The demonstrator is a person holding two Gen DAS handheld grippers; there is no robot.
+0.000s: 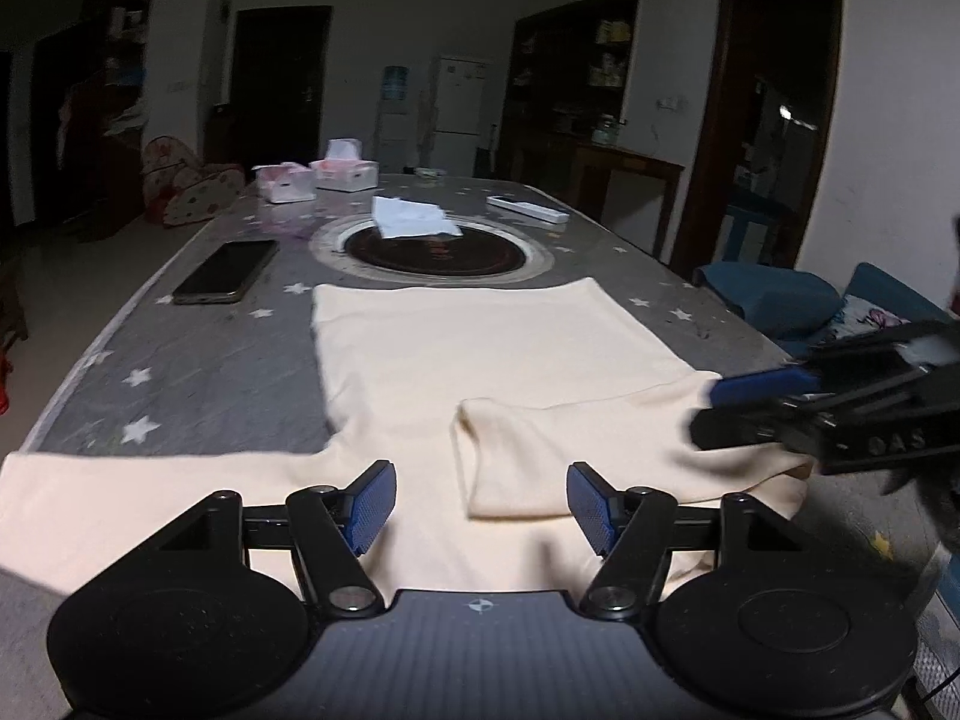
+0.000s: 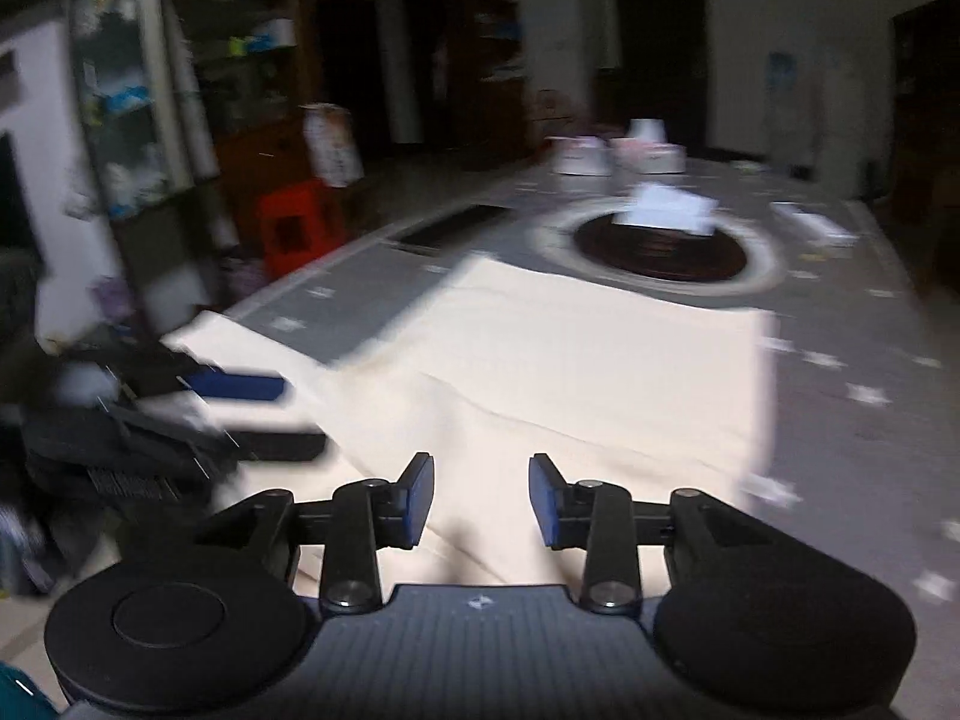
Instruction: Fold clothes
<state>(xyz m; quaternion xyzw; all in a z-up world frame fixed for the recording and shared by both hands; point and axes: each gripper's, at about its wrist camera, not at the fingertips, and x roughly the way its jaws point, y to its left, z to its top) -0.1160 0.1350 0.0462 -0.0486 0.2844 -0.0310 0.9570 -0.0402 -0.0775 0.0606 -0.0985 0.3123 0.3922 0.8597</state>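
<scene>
A cream shirt is lying flat on the worktop, one sleeve folded in at 5 o'clock. Both hand-held grippers, left and right, are being held open, empty. The other sleeve should probably be gripped at its cuff.

I see a cream shirt on a grey table cover dotted with white stars. My grippers are black with blue pads. The phone is black, the stool red, the tissue boxes white and pink.
</scene>
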